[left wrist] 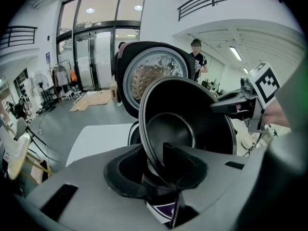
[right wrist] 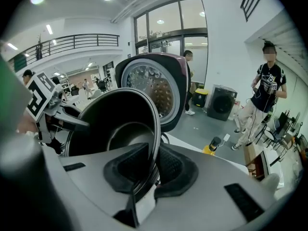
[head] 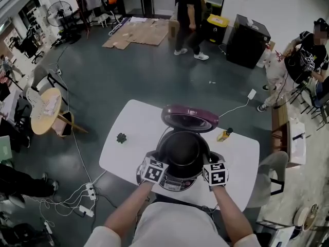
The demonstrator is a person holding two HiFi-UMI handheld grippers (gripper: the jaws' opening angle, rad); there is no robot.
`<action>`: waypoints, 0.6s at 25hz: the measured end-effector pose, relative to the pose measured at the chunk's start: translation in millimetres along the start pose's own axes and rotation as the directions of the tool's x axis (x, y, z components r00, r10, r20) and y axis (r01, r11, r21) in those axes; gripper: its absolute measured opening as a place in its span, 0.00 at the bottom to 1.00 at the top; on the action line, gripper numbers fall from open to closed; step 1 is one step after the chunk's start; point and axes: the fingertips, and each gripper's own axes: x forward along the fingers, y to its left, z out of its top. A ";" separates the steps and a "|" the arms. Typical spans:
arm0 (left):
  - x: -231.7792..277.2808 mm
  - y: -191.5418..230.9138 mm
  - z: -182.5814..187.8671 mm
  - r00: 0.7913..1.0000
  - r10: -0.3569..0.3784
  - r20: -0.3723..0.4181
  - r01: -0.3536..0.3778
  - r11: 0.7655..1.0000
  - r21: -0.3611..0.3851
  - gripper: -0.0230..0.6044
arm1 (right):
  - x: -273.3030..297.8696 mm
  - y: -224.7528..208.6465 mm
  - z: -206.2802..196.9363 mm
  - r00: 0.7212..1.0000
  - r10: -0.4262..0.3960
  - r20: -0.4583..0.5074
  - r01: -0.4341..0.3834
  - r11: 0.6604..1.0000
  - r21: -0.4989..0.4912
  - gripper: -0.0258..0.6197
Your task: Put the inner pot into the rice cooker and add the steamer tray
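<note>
The head view looks steeply down from above the near edge of the bench (head: 128, 125). The left gripper view and right gripper view ride close behind their jaws, facing the far edge; both show the inner pot (left wrist: 197, 121) and raised lid (left wrist: 154, 76).

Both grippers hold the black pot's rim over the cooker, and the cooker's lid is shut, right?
No: the lid is open, as the head view shows. The left gripper and right gripper do hold the inner pot by its rim over the rice cooker.
</note>
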 end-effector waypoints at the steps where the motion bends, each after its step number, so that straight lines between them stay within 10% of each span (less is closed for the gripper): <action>1: 1.3 3.2 -1.8 1.000 -0.003 -0.013 0.003 1.000 0.002 0.23 | 4.1 2.1 -1.0 1.000 0.001 -0.011 -0.001 1.000 0.004 0.13; 15: 41.6 20.2 -32.6 0.980 -0.059 -0.192 0.075 0.994 0.077 0.23 | 47.5 9.0 -36.7 0.984 0.005 -0.181 0.004 0.999 0.049 0.14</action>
